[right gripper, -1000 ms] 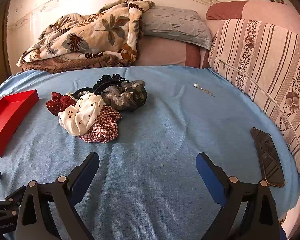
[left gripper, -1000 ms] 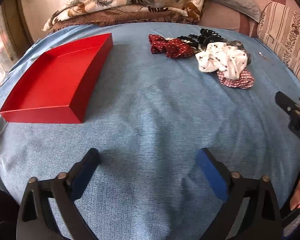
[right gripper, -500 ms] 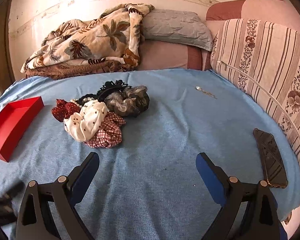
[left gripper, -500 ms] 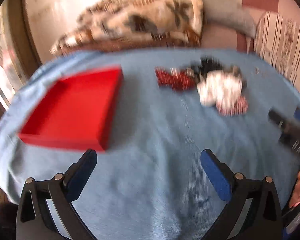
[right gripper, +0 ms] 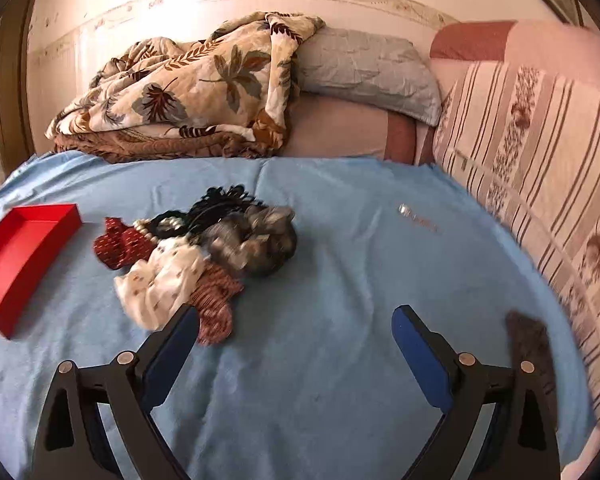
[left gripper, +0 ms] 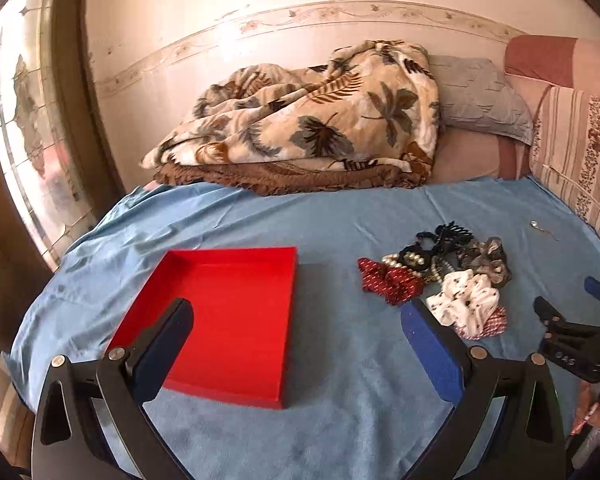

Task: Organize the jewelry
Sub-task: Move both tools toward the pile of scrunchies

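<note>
Blue-padded left tongs [left gripper: 296, 340] gape wide and empty over the red tray [left gripper: 236, 320], low centre. Right tongs [right gripper: 296, 340], equally wide, face the pile [right gripper: 204, 256] of scrunchies and beads, mid-left on the bed [right gripper: 340, 280]. Motion blurs the pile; its pieces overlap.
</note>
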Available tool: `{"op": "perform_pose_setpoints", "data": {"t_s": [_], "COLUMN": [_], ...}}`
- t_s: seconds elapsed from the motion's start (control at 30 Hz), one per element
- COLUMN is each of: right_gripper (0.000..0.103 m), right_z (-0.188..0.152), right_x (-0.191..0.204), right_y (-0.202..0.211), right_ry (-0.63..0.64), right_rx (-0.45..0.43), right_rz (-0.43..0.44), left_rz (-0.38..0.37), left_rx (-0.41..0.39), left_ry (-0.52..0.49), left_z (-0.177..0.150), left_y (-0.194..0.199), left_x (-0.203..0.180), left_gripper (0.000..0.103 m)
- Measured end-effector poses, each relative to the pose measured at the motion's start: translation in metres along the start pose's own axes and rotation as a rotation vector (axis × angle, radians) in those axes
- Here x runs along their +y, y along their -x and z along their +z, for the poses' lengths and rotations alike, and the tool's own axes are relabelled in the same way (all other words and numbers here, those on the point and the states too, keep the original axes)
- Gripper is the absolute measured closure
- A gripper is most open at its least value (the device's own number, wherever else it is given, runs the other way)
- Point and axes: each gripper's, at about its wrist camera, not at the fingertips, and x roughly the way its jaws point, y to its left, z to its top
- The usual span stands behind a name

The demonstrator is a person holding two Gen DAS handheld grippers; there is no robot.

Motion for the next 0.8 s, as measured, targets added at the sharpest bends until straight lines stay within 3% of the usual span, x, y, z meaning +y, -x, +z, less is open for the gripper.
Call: {"op": "perform_pose_setpoints", "data": {"t_s": [0.07, 0.17, 0.37, 0.5, 0.67, 0.8], "right_gripper": [0.0, 0.0, 0.0, 0.0, 0.017, 0.021], "right_z": [0.003, 0.004, 0.006, 0.01, 0.014, 0.012], "right_x": [0.003, 0.003, -0.008, -0.021, -0.037, -0.039], "right_y": [-0.003, -0.01, -0.016, -0.027, -0.041, -0.049], "right_ry": [0.029, 0.047, 0.014, -0.04, -0.118, -0.141], "right_rx": [-0.016, 0.003, -0.006, -0.001, 0.074, 0.125], "right_rz": [-0.02, 0.048, 0.074, 0.085, 0.13, 0.157], "left_rz": [-0.014, -0.053, -0.126, -0.194, -0.298, -0.369], "left_rx": [0.008, 0.03, 0.093, 0.16, 0.239, 0.284], "left_ry": [-0.006, -0.021, -0.063, -0.035, -0.013, -0.007], "left_z": [0.007, 0.014, 0.016, 0.013, 0.009, 0.006], "left_y": [-0.006, -0.017, -0.046, -0.07, -0.098, -0.116], "left_x": [-0.006, -0.017, -0.044, -0.058, -0.082, -0.104], "left_gripper": [0.0, 0.0, 0.0, 0.0, 0.0, 0.001]}}
